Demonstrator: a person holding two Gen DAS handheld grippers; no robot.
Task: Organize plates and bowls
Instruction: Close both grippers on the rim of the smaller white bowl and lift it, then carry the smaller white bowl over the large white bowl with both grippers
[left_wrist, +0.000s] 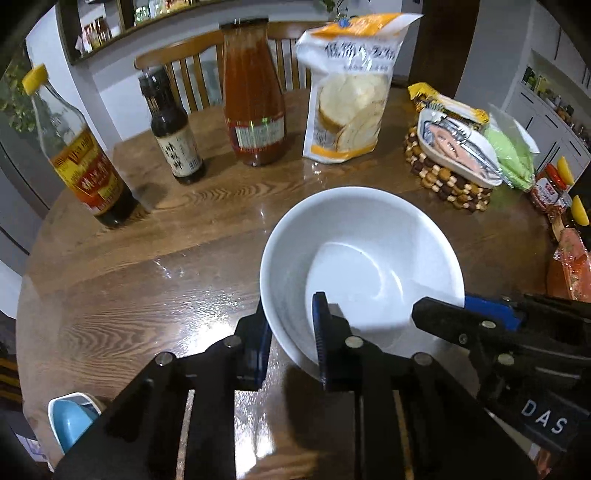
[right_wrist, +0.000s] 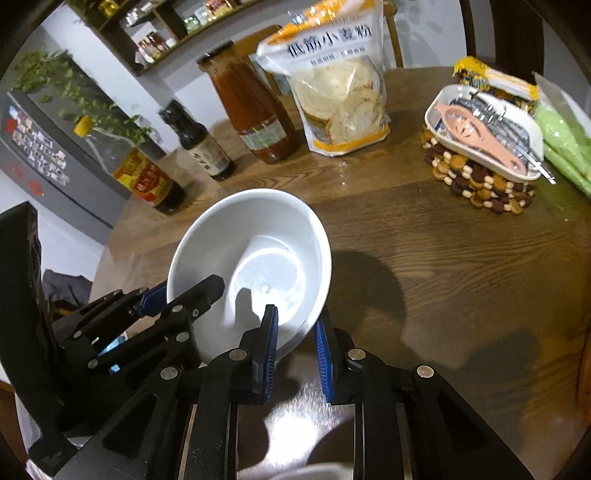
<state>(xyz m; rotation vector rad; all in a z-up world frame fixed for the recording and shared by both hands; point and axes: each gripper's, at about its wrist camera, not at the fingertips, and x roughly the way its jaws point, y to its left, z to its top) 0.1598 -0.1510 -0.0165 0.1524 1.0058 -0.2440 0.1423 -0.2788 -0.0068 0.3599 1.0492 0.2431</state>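
A white bowl (left_wrist: 364, 266) is held tilted above the round wooden table (left_wrist: 166, 240). My left gripper (left_wrist: 291, 339) is shut on the bowl's near-left rim, one finger outside and one inside. My right gripper (right_wrist: 295, 343) is shut on the bowl's (right_wrist: 255, 266) near-right rim in the same way. Each gripper shows in the other's view: the right one (left_wrist: 480, 325) at the bowl's right edge, the left one (right_wrist: 177, 299) at its left edge. A small bowl with a blue inside (left_wrist: 72, 419) sits at the table's near-left edge.
At the back stand a vinegar bottle (left_wrist: 79, 155), a dark sauce bottle (left_wrist: 171, 129), a red sauce jar (left_wrist: 253, 96) and a flour bag (left_wrist: 349, 88). A white dish with utensils (right_wrist: 484, 133) rests on a beaded trivet (right_wrist: 480, 184) at the right, with packets behind it.
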